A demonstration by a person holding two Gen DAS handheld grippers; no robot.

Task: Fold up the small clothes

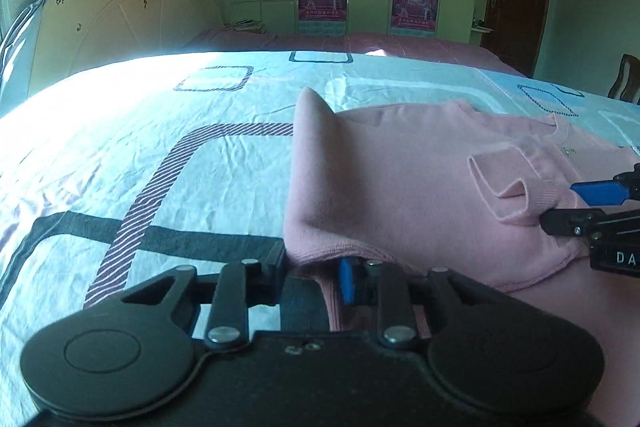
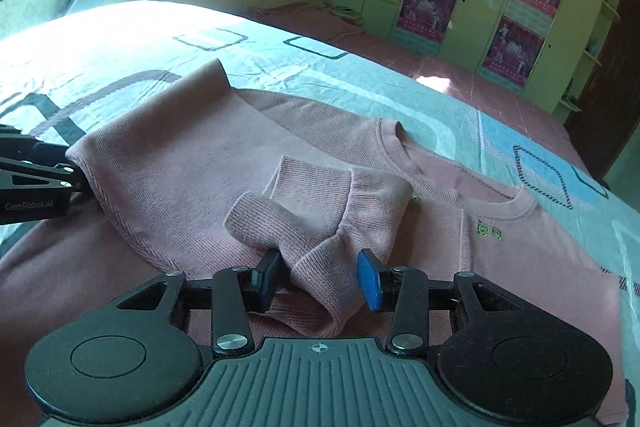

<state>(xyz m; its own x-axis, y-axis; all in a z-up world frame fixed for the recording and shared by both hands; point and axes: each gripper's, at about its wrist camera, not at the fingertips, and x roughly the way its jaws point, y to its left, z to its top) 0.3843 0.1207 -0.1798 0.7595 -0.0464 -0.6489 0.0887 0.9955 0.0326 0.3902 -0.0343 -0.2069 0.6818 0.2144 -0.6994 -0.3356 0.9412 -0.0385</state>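
Pink sweatshirt (image 2: 208, 163), lying on patterned bedsheet (image 1: 120, 147): left gripper (image 1: 316, 277) pinching its folded hem at nine o'clock, right gripper (image 2: 320, 277) part-closed, clamping ribbed sleeve cuff (image 2: 320, 267) at six.

bright window glare, fisheye-warped edges

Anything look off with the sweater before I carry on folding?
The sleeve cuff is bunched and doubled over on the pink sweater instead of lying flat, and one folded corner sticks up off the bed sheet.
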